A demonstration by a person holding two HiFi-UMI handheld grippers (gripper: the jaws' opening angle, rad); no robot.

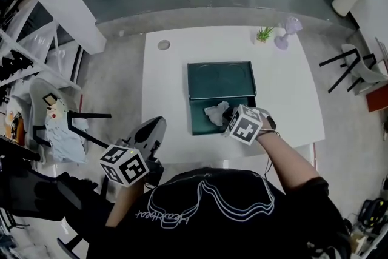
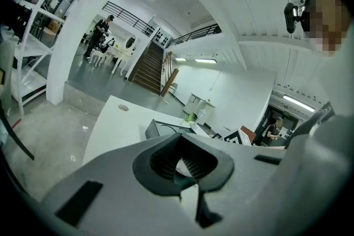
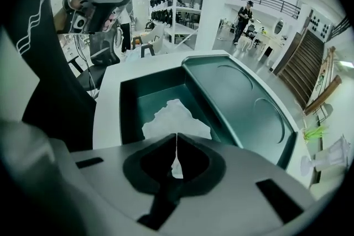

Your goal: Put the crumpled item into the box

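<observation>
Right claw: the right gripper (image 3: 176,138) is clenched. A thin white sliver runs up the seam between its jaws, so I judge it to be pinching the near edge of the paper.
Held thing: a crumpled white paper wad (image 3: 176,118) sits straight ahead of the jaw tips and touches them.
Landmark: a dark green rectangular plastic box (image 3: 128,105) has its tray open upward. Its flat lid (image 3: 243,102) is folded back on the side of the tray away from the person.
Paper against the box: it lies inside the outline of the tray walls, about mid-tray. I cannot tell whether it rests on the tray floor or hangs just above it.
Axis: the wad is an irregular lump with no clear long axis. The tray's long side runs across the person, left to right.
Deciding relation: the paper is already within the box, so I judge the next move to be a release rather than a carry.
Left claw: the left gripper (image 2: 185,162) has its jaws together with nothing between them. It is held well to the left of the box, off the near-left corner of the white table (image 1: 167,79).
Nearer hand: the right.
</observation>
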